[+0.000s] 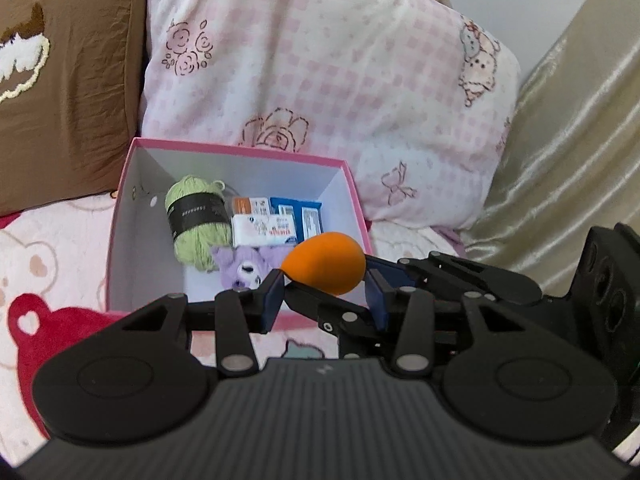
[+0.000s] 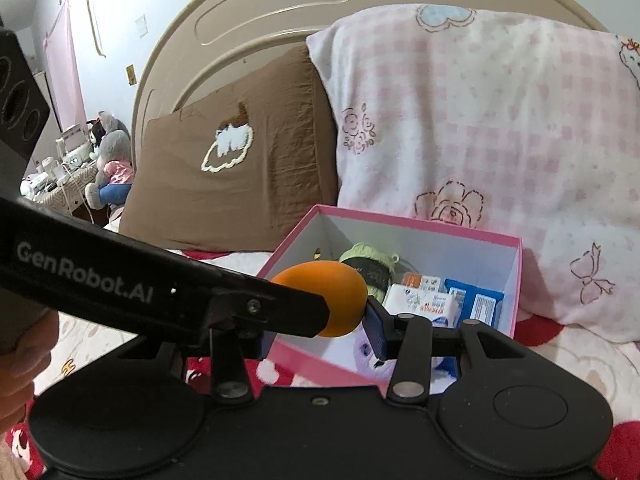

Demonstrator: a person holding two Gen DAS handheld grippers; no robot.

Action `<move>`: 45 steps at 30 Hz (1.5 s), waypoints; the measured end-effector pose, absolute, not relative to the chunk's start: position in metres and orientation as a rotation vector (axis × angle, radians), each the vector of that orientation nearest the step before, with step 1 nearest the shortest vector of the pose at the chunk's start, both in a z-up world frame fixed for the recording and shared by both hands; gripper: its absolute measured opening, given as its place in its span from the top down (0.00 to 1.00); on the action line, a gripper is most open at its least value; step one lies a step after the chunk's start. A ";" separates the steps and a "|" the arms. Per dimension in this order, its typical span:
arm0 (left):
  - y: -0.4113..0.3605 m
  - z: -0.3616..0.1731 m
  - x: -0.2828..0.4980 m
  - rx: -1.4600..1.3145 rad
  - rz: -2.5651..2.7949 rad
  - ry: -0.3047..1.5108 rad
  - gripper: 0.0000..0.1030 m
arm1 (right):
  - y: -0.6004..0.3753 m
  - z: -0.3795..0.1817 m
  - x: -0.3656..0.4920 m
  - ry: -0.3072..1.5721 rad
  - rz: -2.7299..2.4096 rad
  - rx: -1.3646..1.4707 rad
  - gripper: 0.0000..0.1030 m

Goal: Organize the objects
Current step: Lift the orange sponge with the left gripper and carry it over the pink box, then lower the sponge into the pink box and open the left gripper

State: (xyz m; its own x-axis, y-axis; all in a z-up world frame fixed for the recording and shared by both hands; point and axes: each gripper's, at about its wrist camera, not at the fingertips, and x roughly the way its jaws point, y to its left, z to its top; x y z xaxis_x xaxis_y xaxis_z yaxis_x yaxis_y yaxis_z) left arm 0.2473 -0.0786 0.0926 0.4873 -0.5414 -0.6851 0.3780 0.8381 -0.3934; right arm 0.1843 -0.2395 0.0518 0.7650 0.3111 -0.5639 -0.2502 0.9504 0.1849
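Note:
An orange egg-shaped sponge (image 1: 326,262) sits between the blue pads of both grippers, just above the near edge of a pink box (image 1: 240,152). My left gripper (image 1: 326,292) touches it with both pads. My right gripper (image 2: 320,328) also closes on the sponge (image 2: 328,296), and its fingers cross in from the right in the left wrist view. The box (image 2: 420,226) holds a green yarn ball (image 1: 196,220), medicine packets (image 1: 266,230), a blue pack (image 1: 308,216) and a purple plush toy (image 1: 244,266).
The box rests on a pink bear-print bedspread (image 1: 48,248). A pink checked pillow (image 1: 320,60) and a brown pillow (image 2: 232,176) lean on the beige headboard (image 2: 260,12) behind it. Satin fabric (image 1: 572,140) lies to the right. Plush toys (image 2: 108,156) sit beside the bed.

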 end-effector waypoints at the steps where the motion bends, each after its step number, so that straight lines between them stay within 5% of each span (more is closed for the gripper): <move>1: -0.080 0.089 0.253 -0.206 -0.562 0.904 0.60 | -0.242 0.049 0.189 0.628 0.302 0.102 0.51; 45: -0.101 -0.020 0.403 -0.315 -0.569 0.973 0.60 | -0.283 -0.039 0.349 0.766 0.226 0.124 0.51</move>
State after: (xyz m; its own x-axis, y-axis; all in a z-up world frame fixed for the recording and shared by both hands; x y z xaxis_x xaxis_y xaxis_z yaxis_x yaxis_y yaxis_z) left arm 0.4026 -0.1008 -0.0203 0.4336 -0.5845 -0.6859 0.3116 0.8114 -0.4945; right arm 0.3489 -0.2832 -0.0392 0.6981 0.2470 -0.6721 -0.1568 0.9686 0.1931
